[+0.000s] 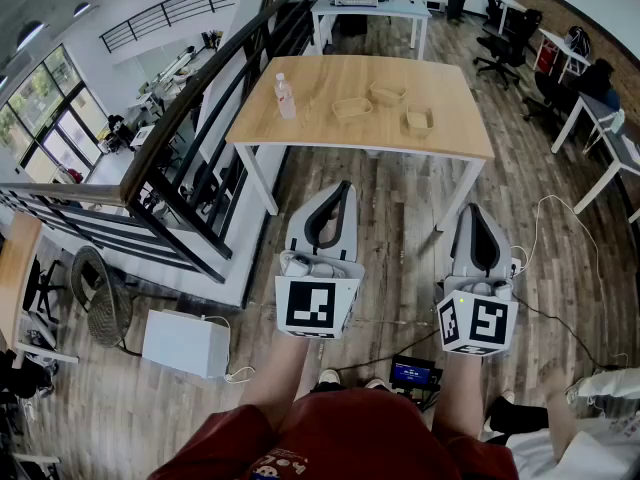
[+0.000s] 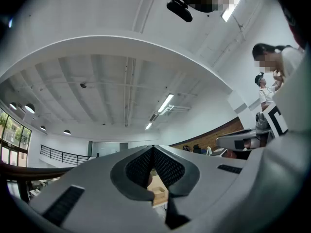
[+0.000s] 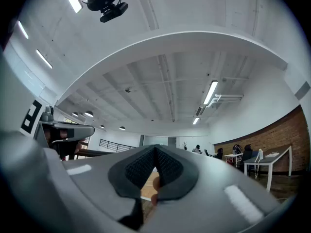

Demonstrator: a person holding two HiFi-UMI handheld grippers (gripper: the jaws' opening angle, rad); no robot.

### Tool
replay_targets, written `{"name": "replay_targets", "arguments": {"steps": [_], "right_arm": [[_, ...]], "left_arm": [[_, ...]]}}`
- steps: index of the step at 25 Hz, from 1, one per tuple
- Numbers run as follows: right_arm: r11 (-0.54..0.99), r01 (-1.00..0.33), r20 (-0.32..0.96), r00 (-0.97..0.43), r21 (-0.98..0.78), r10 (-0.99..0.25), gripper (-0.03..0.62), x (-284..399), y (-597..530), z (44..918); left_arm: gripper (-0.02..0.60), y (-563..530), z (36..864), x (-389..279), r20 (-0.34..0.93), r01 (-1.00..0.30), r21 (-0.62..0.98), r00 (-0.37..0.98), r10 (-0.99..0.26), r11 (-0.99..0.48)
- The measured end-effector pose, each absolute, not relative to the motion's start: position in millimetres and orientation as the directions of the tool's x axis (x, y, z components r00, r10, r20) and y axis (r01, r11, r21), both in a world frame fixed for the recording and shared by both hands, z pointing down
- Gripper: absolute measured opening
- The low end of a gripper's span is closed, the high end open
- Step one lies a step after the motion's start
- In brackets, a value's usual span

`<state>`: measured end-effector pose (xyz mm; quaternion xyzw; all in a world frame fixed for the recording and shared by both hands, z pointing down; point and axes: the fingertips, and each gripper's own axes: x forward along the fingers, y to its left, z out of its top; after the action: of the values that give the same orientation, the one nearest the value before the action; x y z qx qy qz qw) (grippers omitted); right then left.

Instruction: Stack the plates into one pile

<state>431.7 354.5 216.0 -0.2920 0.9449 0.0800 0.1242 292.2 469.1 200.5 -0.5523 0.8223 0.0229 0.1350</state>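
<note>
Nothing is stacked yet: three tan plates point(image 1: 351, 108) lie apart on the desk point(image 1: 320, 130), near a water bottle point(image 1: 285, 96). The left gripper point(image 1: 342, 188) and right gripper point(image 1: 478, 211) hang well short of it, fingers point(image 2: 138, 168) closed together and empty. All the stacking remains.

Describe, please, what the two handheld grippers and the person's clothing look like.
Both the left gripper and right gripper have light grey tapered shells with black textured jaw pads. Each carries a white cube with black square markers. The person wears a red top.
</note>
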Motion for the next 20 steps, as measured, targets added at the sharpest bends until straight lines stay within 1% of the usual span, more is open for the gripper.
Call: {"name": "replay_targets", "arguments": {"steps": [7,13,20], "right_arm": [[0.821,-0.565,-0.274,-0.805,0.080,-0.526,0.009,438.2,350.9,219.8],[0.833,-0.551,-0.272,-0.811,0.055,-0.518,0.009,447.9,350.3,227.2],[0.848,-0.529,-0.234,-0.828,0.027,-0.509,0.008,463.2,347.1,252.6]], "left_arm": [[0.005,466.0,205.9,302.9,-0.243,-0.902,-0.148,-0.363,-0.899,0.405],[0.005,465.4,213.6,312.4,-0.229,-0.903,-0.135,-0.371,-0.900,0.407],[0.005,457.1,235.2,331.8,-0.180,-0.899,-0.126,-0.396,-0.900,0.420]]}}
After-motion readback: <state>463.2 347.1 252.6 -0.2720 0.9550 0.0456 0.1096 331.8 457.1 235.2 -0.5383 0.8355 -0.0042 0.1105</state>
